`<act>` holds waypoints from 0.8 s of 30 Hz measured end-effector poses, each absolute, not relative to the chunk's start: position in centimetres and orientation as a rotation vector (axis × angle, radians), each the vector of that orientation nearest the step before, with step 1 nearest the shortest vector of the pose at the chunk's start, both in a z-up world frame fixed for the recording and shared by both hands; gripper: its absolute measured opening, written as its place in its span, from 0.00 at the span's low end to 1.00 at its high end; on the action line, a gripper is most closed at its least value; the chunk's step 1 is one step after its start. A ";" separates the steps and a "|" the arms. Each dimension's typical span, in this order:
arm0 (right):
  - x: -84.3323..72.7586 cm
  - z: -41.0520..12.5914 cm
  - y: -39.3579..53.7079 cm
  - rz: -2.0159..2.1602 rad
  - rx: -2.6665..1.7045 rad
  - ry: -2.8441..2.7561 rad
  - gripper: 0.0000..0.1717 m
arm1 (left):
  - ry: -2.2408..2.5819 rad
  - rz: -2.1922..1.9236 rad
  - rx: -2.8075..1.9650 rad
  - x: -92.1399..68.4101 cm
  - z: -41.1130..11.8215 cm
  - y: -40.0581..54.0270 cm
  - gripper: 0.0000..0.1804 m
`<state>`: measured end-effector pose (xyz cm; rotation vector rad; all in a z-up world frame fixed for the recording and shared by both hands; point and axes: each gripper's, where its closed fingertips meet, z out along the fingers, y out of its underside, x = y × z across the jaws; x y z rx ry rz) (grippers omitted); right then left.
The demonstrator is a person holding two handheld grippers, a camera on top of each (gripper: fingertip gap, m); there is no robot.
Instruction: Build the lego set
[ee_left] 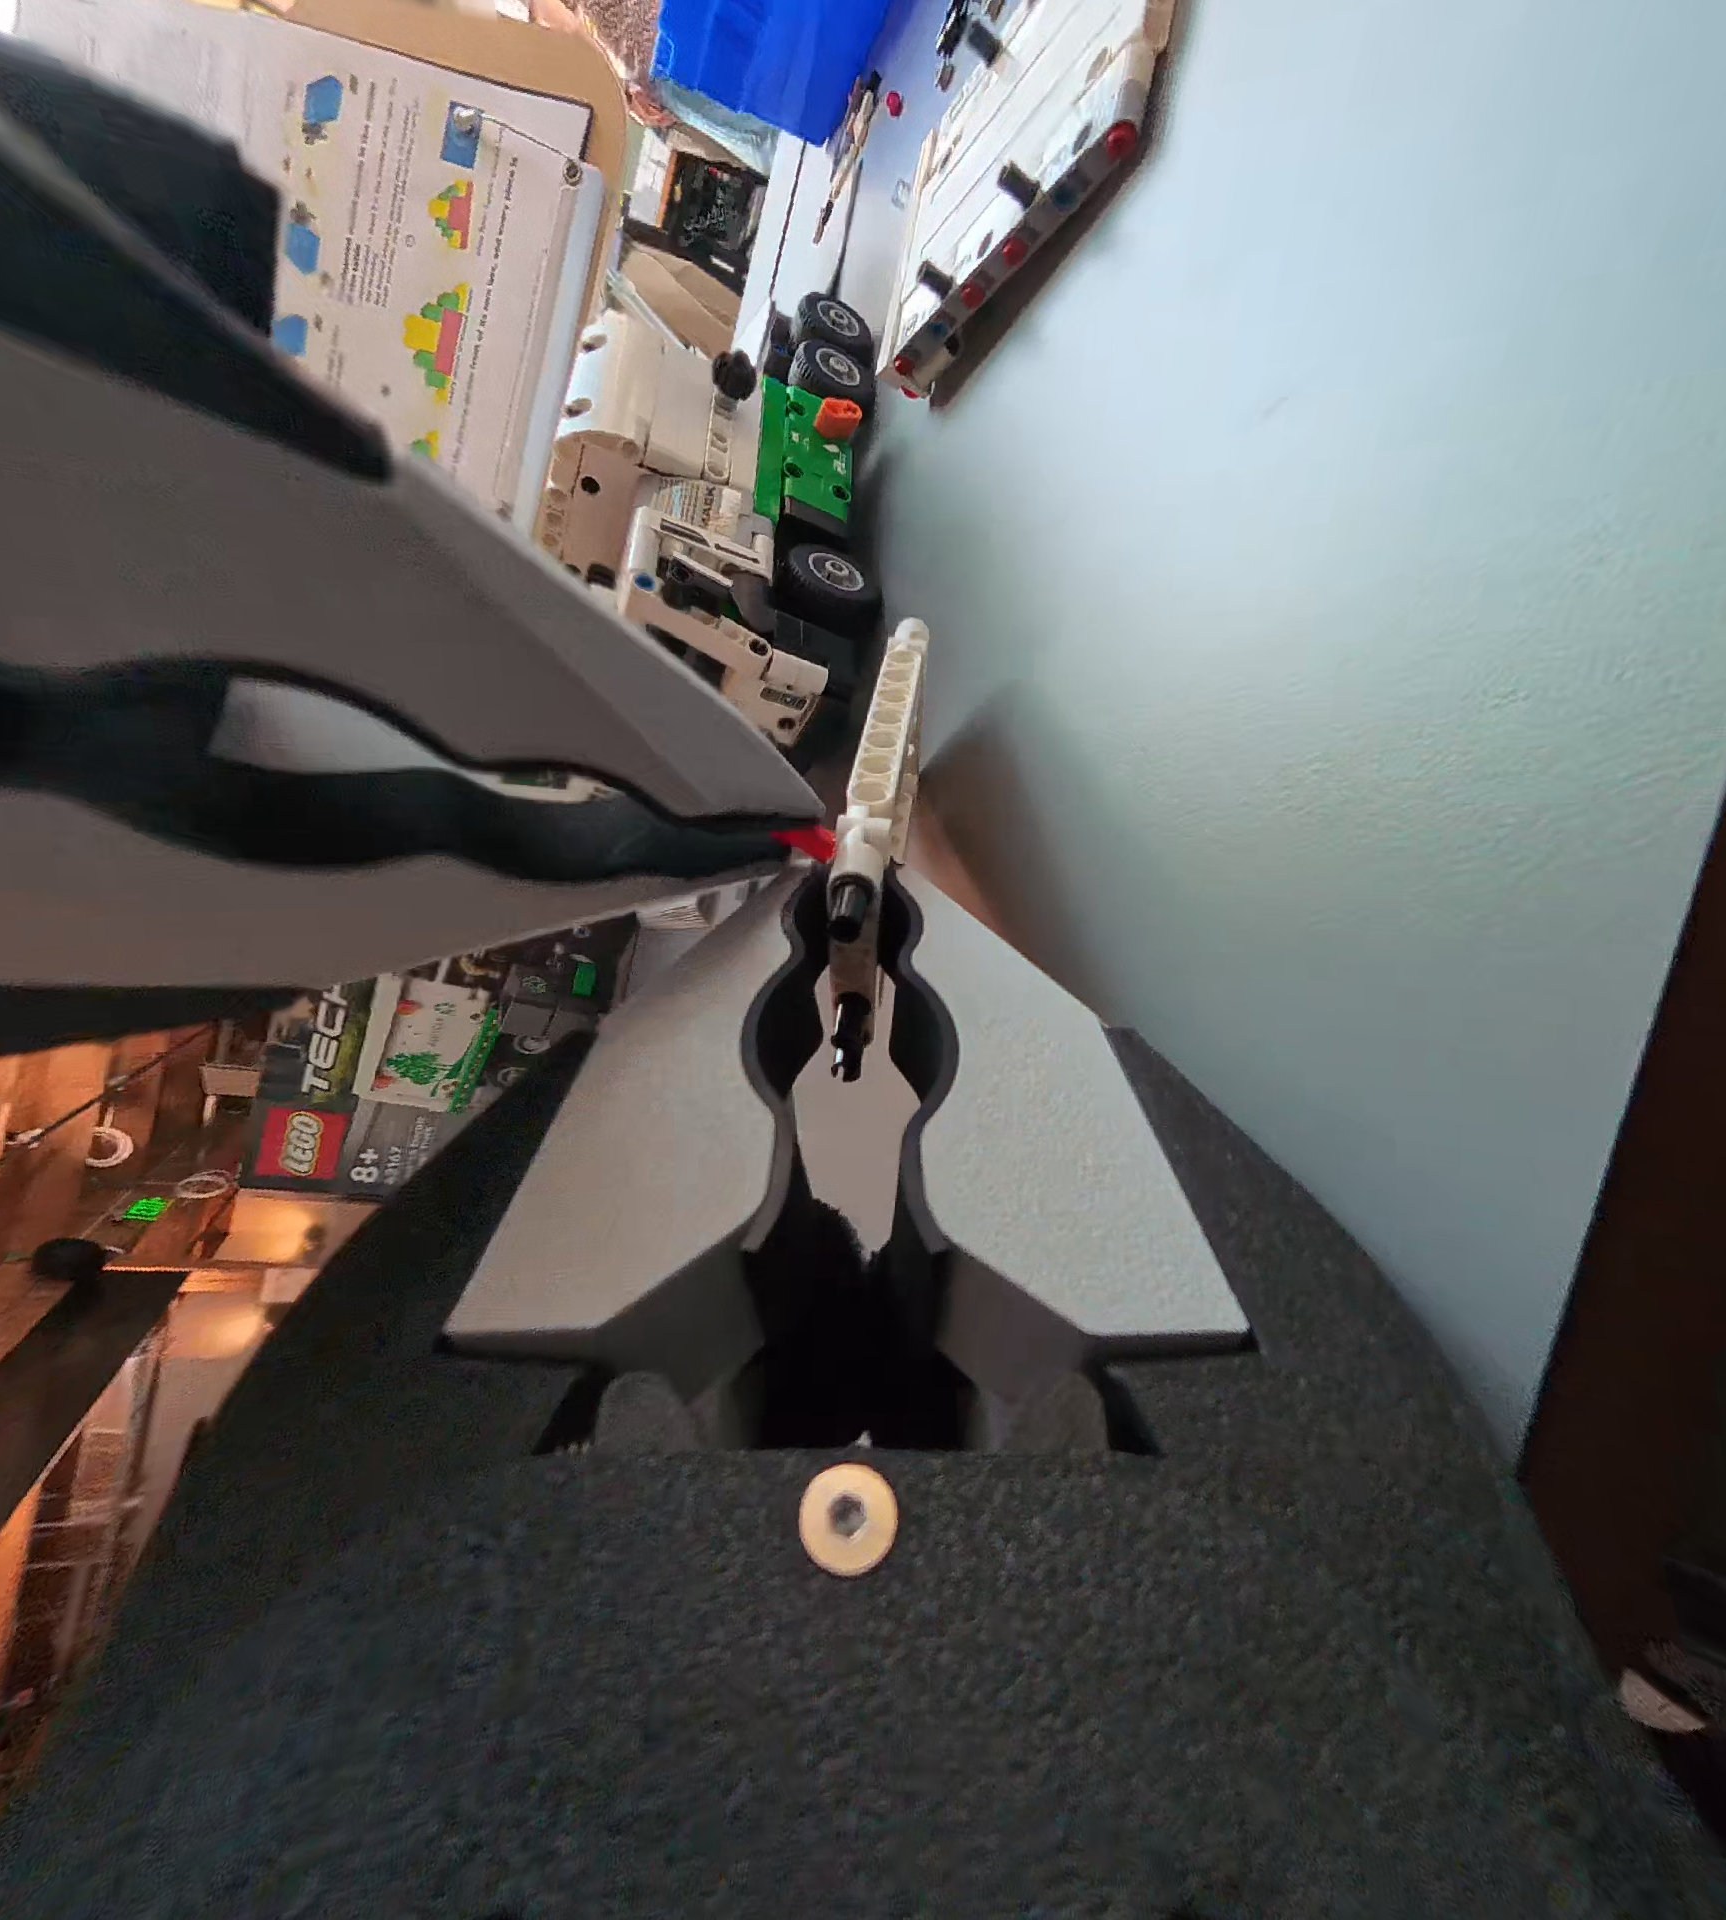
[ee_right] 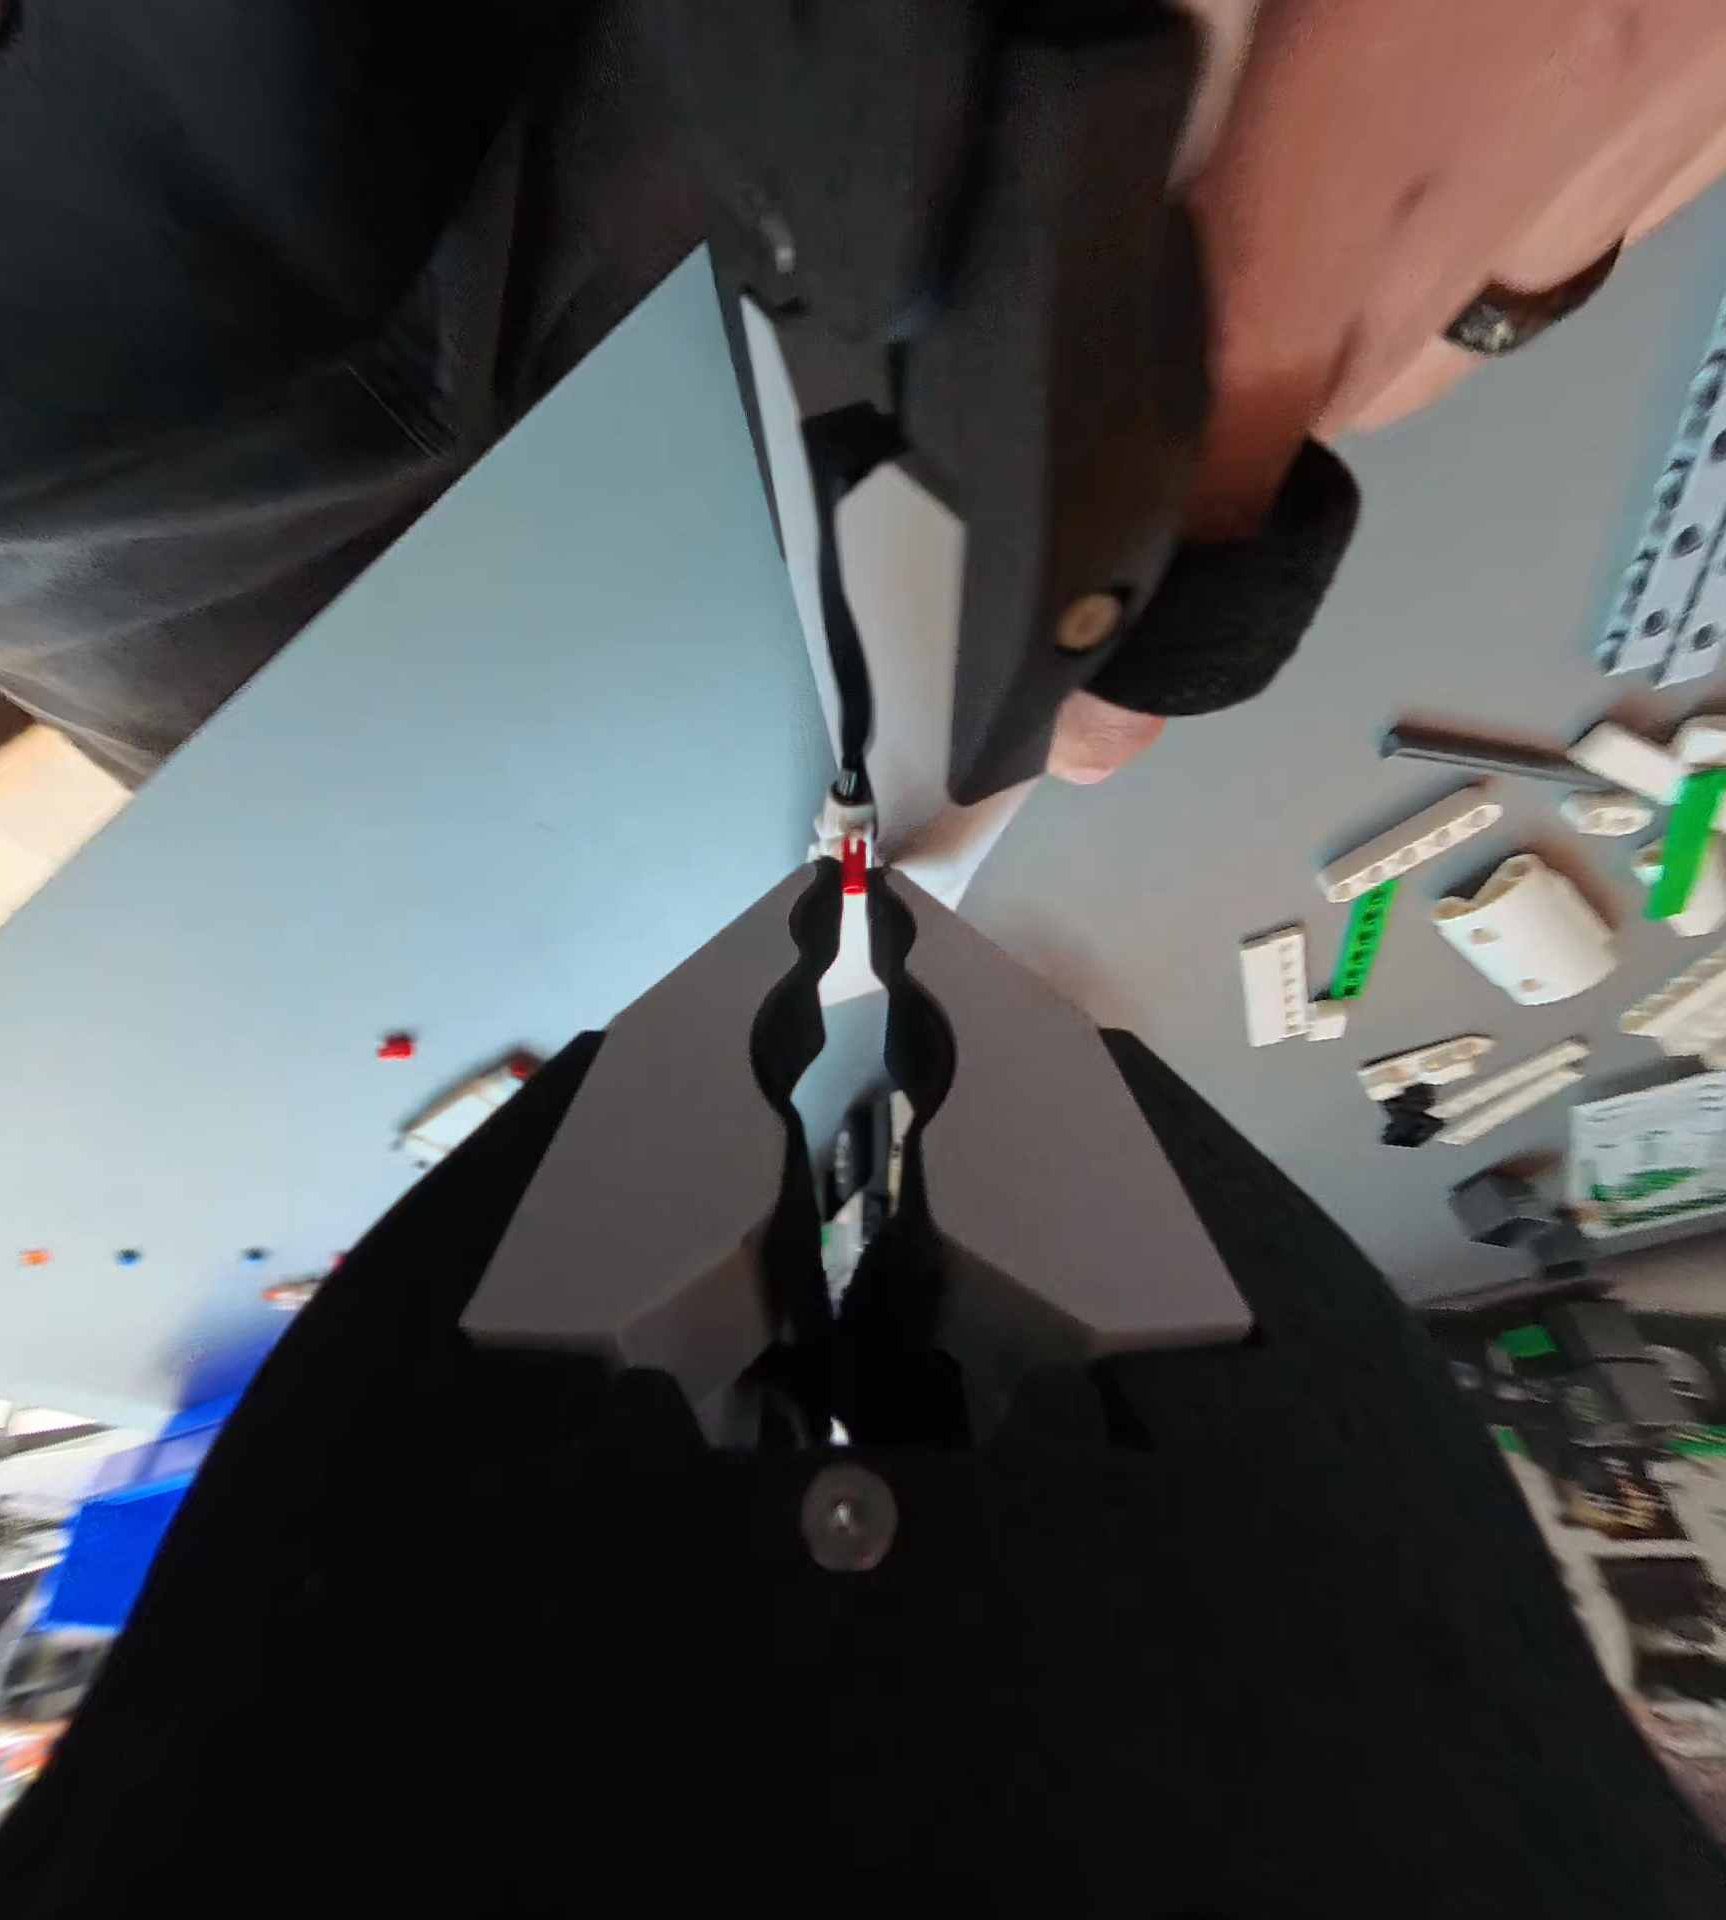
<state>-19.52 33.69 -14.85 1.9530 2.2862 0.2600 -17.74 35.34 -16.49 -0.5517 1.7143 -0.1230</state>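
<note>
Left tool (ee_left: 864, 914) clamps white beam assembly (ee_left: 885, 727); right tool (ee_right: 851, 883) pinches red pin (ee_right: 852, 868) at its tip (shallow grip). Misaligned push likely pops pin loose.

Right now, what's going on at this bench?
A person holds a hand-held gripper in each hand over a pale table. The left hand-held gripper is clamped on a white beam assembly fitted with black pins. The right hand-held gripper pinches a small red pin and has its tip against the side of that assembly. A partly built toy truck, an instruction sheet and loose white and green parts lie around.
</note>
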 end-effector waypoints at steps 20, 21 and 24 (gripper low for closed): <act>-20.8 -15.2 32.5 0.918 0.653 3.305 0.02 | 1.825 -0.298 -0.514 -18.1 -17.1 33.5 0.03; -20.8 -15.2 32.6 0.931 0.624 3.304 0.02 | 1.830 -0.300 -0.514 -18.1 -17.2 33.5 0.03; -20.9 -15.1 32.5 0.953 0.602 3.297 0.02 | 1.842 -0.342 -0.534 -18.2 -17.1 33.3 0.03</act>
